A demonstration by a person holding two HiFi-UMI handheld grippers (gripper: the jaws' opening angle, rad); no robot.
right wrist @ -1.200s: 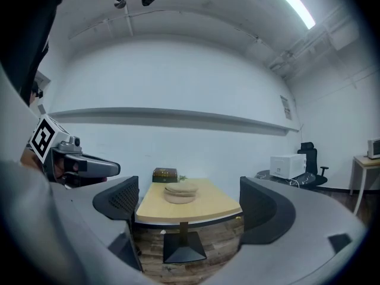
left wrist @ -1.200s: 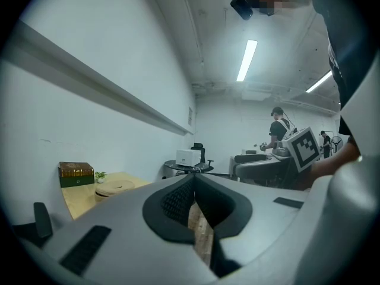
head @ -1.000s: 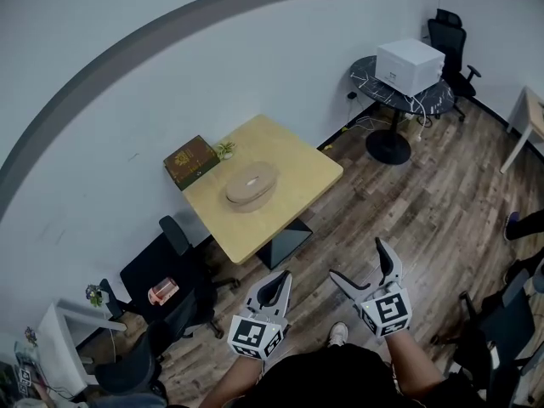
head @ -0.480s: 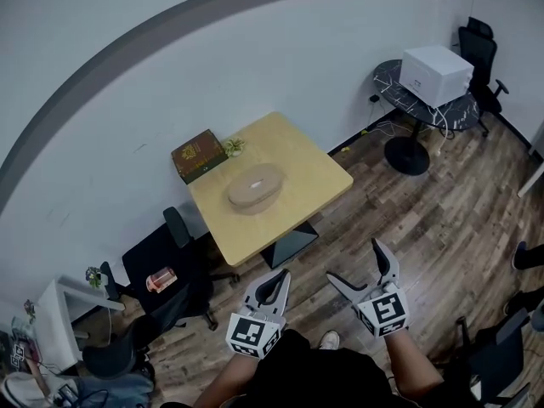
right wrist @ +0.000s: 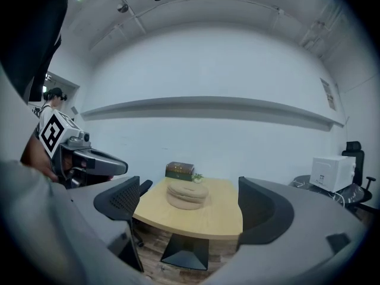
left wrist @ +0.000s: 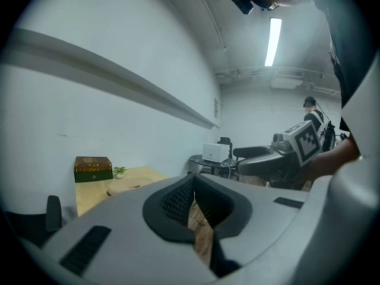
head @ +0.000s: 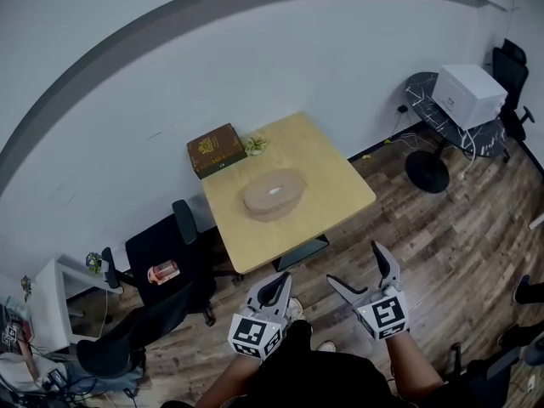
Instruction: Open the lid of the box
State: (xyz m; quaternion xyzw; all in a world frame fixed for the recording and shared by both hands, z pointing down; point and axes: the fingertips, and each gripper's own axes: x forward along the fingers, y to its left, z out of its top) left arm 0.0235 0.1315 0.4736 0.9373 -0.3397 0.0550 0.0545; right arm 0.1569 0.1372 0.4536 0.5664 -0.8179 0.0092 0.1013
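The left gripper (left wrist: pixel 193 189) has its jaws pressed together with nothing caught in them; the right gripper (right wrist: pixel 193 209) has its jaws spread wide and empty. Both hang off the table's (head: pixel 340 189) near edge, well apart from it. The box (head: pixel 217 150) sits at the table's far left corner, lid down, its inside hidden, with a small plant (head: pixel 255 144) just beside it. At the table's middle lies a tan oval object (head: pixel 272 194), too small to identify.

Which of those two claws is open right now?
The right claw: its jaws are spread wide, with nothing between them. The left claw has its jaws pressed together.
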